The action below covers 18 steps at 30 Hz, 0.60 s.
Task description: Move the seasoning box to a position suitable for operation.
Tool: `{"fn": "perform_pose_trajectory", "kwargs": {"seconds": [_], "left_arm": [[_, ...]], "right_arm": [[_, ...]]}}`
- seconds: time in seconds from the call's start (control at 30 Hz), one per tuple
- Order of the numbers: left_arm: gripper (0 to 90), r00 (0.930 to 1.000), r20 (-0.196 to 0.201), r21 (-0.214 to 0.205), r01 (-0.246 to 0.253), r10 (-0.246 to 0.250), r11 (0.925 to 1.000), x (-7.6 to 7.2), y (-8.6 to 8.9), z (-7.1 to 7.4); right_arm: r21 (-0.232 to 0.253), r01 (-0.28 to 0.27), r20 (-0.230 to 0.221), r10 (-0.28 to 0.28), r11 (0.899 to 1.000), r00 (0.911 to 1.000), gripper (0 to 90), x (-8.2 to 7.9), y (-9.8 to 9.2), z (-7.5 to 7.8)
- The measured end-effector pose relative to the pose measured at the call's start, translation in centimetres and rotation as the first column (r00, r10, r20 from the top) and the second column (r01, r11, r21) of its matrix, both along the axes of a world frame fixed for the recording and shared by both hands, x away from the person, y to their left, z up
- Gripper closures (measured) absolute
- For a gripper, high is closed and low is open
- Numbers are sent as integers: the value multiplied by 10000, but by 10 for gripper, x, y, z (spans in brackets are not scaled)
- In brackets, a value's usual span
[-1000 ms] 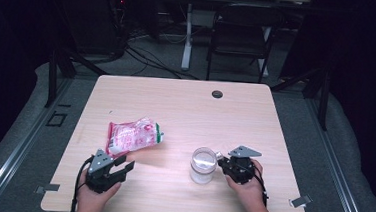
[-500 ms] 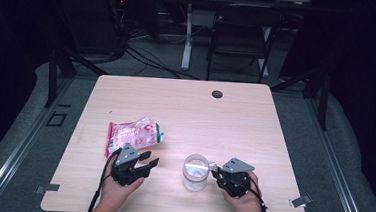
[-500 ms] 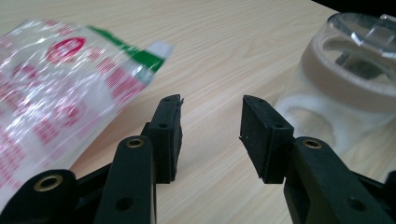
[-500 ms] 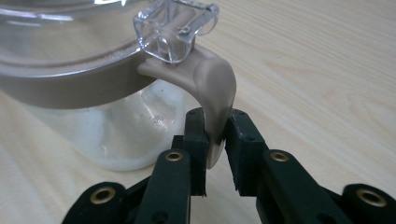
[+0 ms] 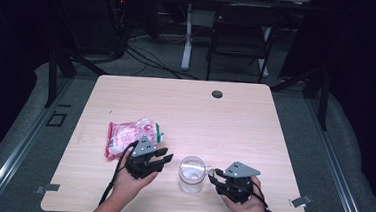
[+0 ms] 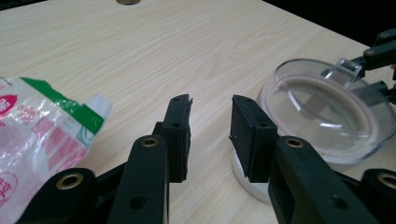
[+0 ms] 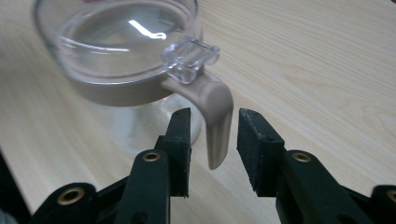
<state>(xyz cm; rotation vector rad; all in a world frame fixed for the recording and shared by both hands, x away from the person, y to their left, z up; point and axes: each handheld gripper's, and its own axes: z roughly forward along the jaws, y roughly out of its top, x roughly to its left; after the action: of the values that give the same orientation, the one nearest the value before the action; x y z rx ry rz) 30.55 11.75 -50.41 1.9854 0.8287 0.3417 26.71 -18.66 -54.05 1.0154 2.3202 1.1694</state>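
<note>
The jar (image 5: 192,173) stands lidded on the tabletop (image 5: 235,124). The right claw (image 5: 213,178), just opening, brackets its latch tab ungripped; the left claw (image 5: 164,159), narrowing and empty, nears it. The bag (image 5: 129,134) waits behind.

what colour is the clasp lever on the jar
Beige clasp lever on the jar; clearest in the right gripper view.

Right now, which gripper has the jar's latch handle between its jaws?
The right gripper: the clear jar's beige latch handle hangs between its open jaws. The left gripper has bare table between its jaws.
</note>
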Motion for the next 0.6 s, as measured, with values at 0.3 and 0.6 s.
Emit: {"fn": "perform_pose_trajectory", "kwargs": {"seconds": [0.3, 0.6], "left_arm": [[808, 9983, -154, -286, 564, -568, 9980, 7, -6, 39], [882, 9837, -1238, -184, 1291, -1304, 9915, 6, -16, 38]], "right_arm": [[316, 331, -116, -328, 9990, 9994, 726, -11, -5, 48], [8, 1226, -1481, -1212, 9925, 9815, 756, 21, 10, 69]]}}
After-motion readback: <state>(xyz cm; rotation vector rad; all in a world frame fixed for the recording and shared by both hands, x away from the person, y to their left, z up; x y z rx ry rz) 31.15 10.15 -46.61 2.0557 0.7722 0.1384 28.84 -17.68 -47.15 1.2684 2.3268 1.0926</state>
